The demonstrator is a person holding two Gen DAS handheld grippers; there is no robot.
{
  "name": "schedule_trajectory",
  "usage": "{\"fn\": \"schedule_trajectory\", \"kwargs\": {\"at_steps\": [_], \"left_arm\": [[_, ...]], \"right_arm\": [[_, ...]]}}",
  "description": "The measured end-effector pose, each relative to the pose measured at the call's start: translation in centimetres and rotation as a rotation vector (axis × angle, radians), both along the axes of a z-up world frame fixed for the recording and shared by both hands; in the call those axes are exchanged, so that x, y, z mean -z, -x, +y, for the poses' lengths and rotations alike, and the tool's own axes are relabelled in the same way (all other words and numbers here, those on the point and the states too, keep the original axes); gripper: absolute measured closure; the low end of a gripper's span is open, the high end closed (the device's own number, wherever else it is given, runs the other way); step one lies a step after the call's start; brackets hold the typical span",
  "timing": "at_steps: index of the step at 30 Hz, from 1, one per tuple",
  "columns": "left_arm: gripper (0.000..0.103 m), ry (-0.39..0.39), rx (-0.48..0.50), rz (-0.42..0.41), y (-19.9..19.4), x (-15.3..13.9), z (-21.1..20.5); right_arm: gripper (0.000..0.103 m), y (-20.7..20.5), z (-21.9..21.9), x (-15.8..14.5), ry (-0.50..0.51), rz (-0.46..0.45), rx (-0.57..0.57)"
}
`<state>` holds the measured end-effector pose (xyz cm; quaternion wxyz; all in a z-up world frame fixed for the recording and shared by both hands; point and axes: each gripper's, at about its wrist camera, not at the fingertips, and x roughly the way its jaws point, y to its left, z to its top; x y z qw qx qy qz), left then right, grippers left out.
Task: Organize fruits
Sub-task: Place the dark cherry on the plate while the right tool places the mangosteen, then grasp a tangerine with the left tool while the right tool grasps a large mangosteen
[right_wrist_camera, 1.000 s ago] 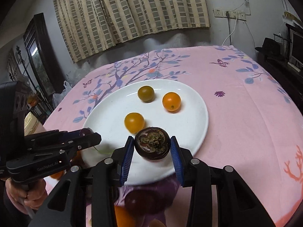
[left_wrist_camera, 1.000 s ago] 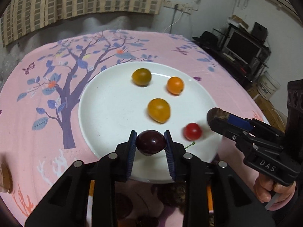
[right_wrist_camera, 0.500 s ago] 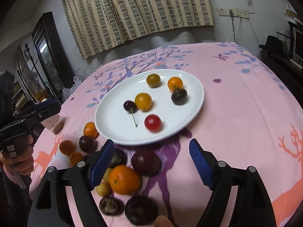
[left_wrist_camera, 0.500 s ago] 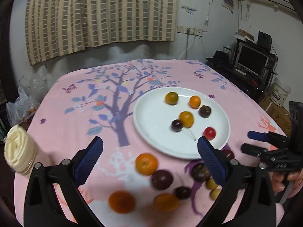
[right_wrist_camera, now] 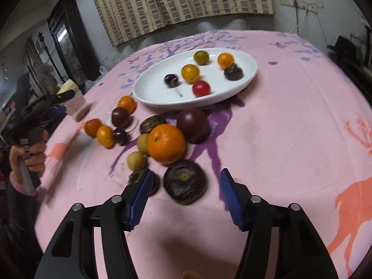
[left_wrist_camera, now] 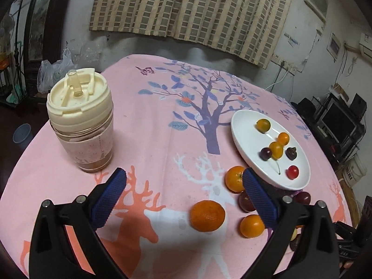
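Left wrist view: left gripper (left_wrist_camera: 184, 191) spread wide and empty, hovering above the pink printed tablecloth (left_wrist_camera: 162, 139). Between its blue pads, a round orange mandarin (left_wrist_camera: 207, 215) lying on the cloth, with a second small orange (left_wrist_camera: 235, 178) partly behind the right pad and a smaller orange fruit (left_wrist_camera: 252, 226) near it. Beyond, the shallow white plate (left_wrist_camera: 241, 137) holding six small fruits: three yellow-orange ones, a dark stemmed cherry (left_wrist_camera: 266, 153), a brown wrinkled one and a red cherry tomato (left_wrist_camera: 292, 172). Off to the left, a cream-lidded glass tumbler (left_wrist_camera: 81, 121) standing upright, well apart from the fruit.

Right wrist view: right gripper (right_wrist_camera: 184, 197) likewise wide apart, gripping nothing. Just ahead between the pads, a dark brown wrinkled round fruit (right_wrist_camera: 185, 181); behind it a large orange (right_wrist_camera: 166, 143) touching a deep purple plum-like fruit (right_wrist_camera: 193, 125), then the plate.

Judged step: between deliveries, picking the next loose fruit. Next move likely calls for lowering each claw squarely over its nearest fruit, closing gently so nothing rolls away, then carrying to a bare patch of plate
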<state>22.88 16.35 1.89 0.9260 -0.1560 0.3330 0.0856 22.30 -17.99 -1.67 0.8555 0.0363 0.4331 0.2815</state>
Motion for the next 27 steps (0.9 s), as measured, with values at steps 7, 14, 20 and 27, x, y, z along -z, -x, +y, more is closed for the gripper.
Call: {"fn": "schedule_trajectory", "kwargs": {"at_steps": [7, 14, 20, 27], "left_arm": [[0.005, -0.018, 0.025, 0.020, 0.2, 0.3, -0.4], [0.005, 0.016, 0.028, 0.013, 0.6, 0.0, 0.1], [0.005, -0.013, 0.025, 0.021, 0.8, 0.0, 0.0], [0.008, -0.061, 0.105, 0.096, 0.6, 1.6, -1.4]], "right_arm": [[0.047, -0.2, 1.0, 0.7, 0.055, 0.036, -0.025], [0.056, -0.3, 3.3, 1.1, 0.218, 0.014, -0.052], [0.059, -0.3, 3.1, 1.2, 0.223, 0.008, -0.054], [0.060, -0.8, -0.5, 0.5, 0.033, 0.026, 0.046]]}}
